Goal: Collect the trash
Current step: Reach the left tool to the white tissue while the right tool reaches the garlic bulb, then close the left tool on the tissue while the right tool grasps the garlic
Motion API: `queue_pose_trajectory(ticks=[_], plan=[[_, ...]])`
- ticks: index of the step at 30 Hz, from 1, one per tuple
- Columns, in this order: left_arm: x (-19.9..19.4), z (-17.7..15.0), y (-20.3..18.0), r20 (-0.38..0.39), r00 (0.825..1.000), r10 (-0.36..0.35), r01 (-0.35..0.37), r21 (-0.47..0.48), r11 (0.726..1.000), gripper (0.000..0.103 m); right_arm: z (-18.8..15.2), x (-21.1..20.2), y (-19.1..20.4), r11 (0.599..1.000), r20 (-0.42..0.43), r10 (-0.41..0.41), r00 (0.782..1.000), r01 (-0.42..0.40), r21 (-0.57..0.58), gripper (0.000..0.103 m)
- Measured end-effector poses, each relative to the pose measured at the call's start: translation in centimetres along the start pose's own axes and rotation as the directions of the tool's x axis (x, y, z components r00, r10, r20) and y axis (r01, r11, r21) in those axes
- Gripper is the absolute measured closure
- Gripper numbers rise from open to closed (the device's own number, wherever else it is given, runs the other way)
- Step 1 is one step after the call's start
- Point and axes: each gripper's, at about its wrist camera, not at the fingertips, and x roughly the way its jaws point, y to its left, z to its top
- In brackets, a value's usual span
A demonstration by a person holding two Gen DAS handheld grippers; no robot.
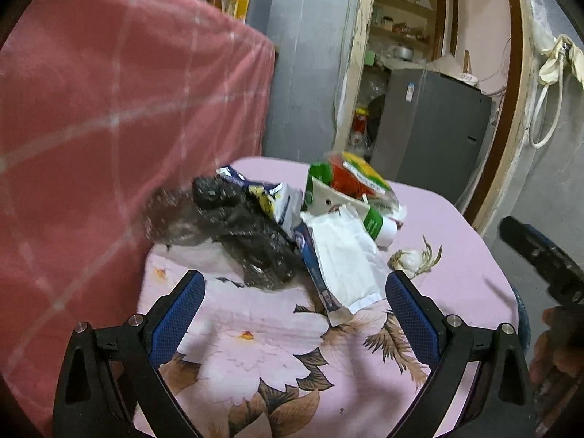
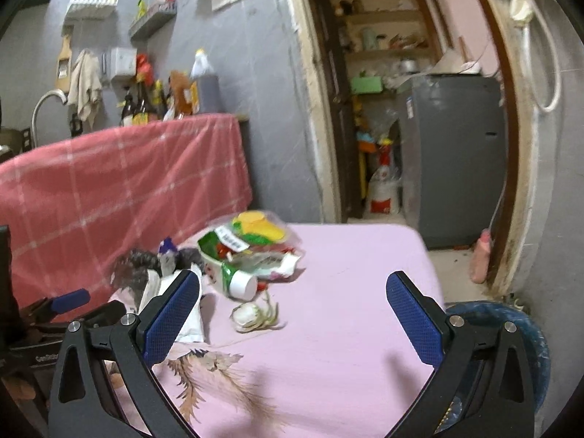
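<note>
Jaws on both grippers stand spread wide, with nothing between them. Both look across a counter [image 1: 456,226] draped in a pink flowered cloth, where the trash lies in one loose pile [image 1: 292,226].

Taking the pile as landmark: the left gripper [image 1: 295,284] sits just short of its near edge, aimed straight at it. A black plastic bag [image 1: 241,233] forms the pile's left side. A flat white packet [image 1: 346,259] lies on the near side, its long axis running from the pile toward the left gripper, its near end just ahead of the blue pads. A green and white tube [image 1: 379,224] and a red and yellow wrapper [image 1: 350,179] sit on the far right side. An onion scrap [image 1: 412,257] lies apart, just right of the pile.

The right gripper [image 2: 292,299] is off to the pile's right, held higher and further back over bare cloth; the pile shows past its left pad and the scrap [image 2: 252,314] lies ahead between the pads.

The left gripper looks nearer, held low and level. The packet's near end seems its easiest target, taken across the short width.
</note>
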Motion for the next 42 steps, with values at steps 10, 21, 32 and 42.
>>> queue_pose_trajectory(ticks=[10,21,32,42], plan=[[2.1,0.5,0.6,-0.104,0.99,-0.099,0.095,-0.049,0.994,0.055,-1.4,5.7,1.3,0.997,-0.209,0.008,0.978,-0.024,-0.071,0.015],[2.7,0.6,1.1,-0.159,0.976,-0.148,0.134,-0.095,0.986,0.089,-2.0,9.3,1.9,0.99,-0.338,0.068,0.939,-0.106,-0.093,0.04],[1.9,0.5,0.7,-0.15,0.981,-0.126,0.115,-0.083,0.99,0.101,-2.6,10.2,2.6,0.976,-0.37,0.149,0.917,-0.197,-0.094,0.07],[0.5,0.6,-1.5,-0.082,0.986,-0.144,0.141,-0.041,0.989,0.103,-2.5,7.6,1.1,0.985,-0.275,0.146,0.95,-0.164,-0.046,0.071]])
